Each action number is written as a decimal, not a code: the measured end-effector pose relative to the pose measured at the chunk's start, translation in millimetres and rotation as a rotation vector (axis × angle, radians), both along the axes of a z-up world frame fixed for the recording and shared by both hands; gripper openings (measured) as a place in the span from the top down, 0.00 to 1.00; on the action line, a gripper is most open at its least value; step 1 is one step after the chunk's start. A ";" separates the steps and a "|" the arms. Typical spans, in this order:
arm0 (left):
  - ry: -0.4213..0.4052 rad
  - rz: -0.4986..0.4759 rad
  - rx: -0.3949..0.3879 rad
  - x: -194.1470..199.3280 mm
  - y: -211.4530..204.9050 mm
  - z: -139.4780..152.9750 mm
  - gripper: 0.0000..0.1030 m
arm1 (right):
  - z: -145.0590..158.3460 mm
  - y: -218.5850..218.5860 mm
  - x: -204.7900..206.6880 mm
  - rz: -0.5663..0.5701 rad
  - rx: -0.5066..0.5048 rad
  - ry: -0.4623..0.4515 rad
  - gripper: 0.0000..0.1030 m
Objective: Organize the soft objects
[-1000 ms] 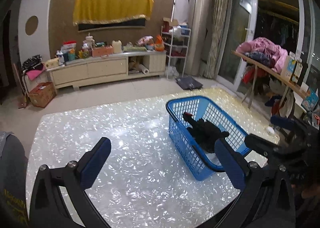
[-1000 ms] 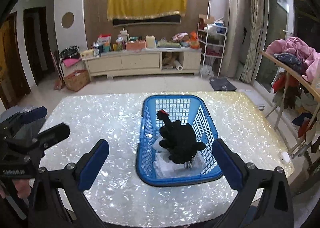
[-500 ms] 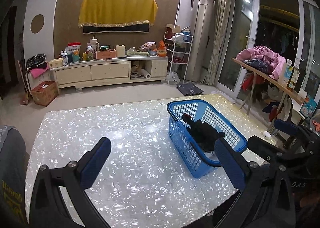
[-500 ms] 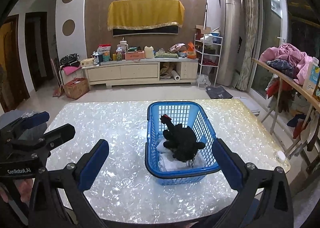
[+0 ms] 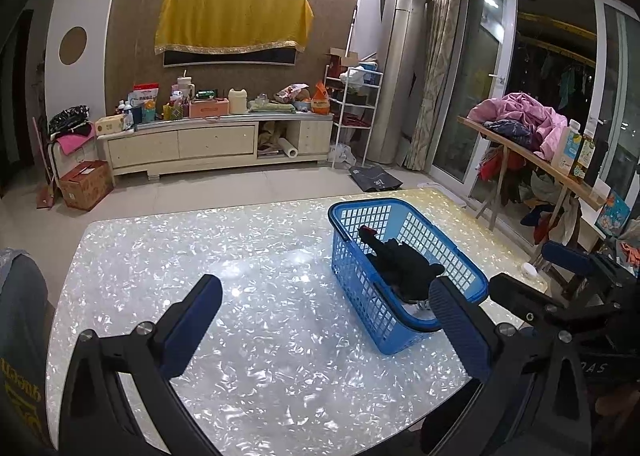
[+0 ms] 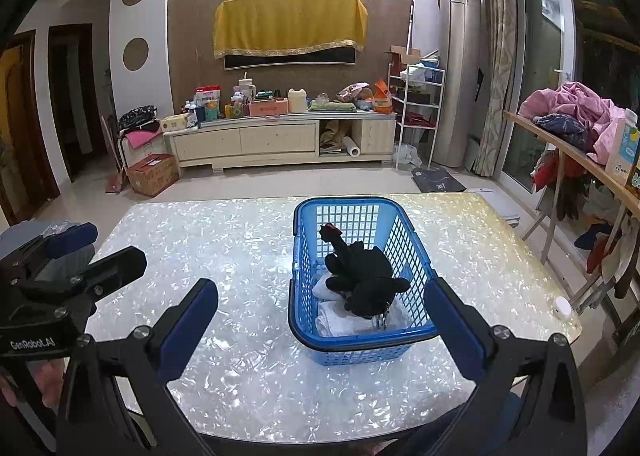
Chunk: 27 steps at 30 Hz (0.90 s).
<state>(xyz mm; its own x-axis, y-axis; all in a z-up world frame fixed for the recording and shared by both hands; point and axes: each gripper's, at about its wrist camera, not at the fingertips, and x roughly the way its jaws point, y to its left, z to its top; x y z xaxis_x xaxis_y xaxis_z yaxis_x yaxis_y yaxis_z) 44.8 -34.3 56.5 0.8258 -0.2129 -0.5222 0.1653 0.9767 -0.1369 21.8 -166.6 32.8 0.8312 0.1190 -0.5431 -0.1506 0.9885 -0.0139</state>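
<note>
Both tongs pulled back, raised — left gripper and right gripper spread, empty; basket with black plush farther ahead.

A home living room: cluttered TV cabinet, cloth-draped television, laundry pile.

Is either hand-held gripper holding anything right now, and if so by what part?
Nothing is held. Both the left hand-held gripper and the right hand-held gripper are open and empty; the black plush toy lies in the blue basket.
</note>
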 end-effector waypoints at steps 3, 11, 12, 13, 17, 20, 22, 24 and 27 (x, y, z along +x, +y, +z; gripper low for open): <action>0.000 -0.006 -0.010 -0.3 -0.5 -1.1 0.00 | 0.3 0.1 -0.2 -0.001 -0.001 0.000 0.00; -0.014 -0.027 -0.007 -4.6 -4.3 0.4 0.00 | 1.4 0.7 -3.0 -0.006 -0.006 0.001 0.00; -0.009 -0.030 -0.006 -4.1 -5.1 0.4 0.00 | 1.8 0.4 -3.6 -0.005 -0.005 0.001 0.00; -0.005 -0.033 -0.006 -3.8 -6.0 0.5 0.00 | 2.1 0.4 -3.6 -0.006 -0.006 0.000 0.00; -0.011 -0.036 -0.004 -4.8 -7.0 2.0 0.00 | 3.0 -0.1 -4.8 -0.004 -0.005 -0.003 0.00; -0.019 -0.032 -0.002 -6.7 -7.5 3.0 0.00 | 3.9 0.0 -7.2 -0.007 -0.003 -0.006 0.00; -0.018 -0.035 -0.001 -7.2 -8.4 3.4 0.00 | 4.2 -0.5 -7.9 -0.006 -0.002 -0.006 0.00; -0.017 -0.040 -0.002 -7.6 -8.7 3.5 0.00 | 4.1 -0.2 -7.7 -0.006 -0.004 -0.006 0.00; -0.019 -0.038 0.000 -7.8 -9.1 4.1 0.00 | 3.7 0.0 -7.1 -0.006 -0.002 -0.006 0.00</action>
<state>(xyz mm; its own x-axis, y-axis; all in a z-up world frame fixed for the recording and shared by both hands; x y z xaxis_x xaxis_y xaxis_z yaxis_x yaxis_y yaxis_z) 37.0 -43.5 60.6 0.8267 -0.2444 -0.5068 0.2050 0.9696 -0.1332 14.7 -166.6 36.6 0.8351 0.1124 -0.5385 -0.1442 0.9894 -0.0171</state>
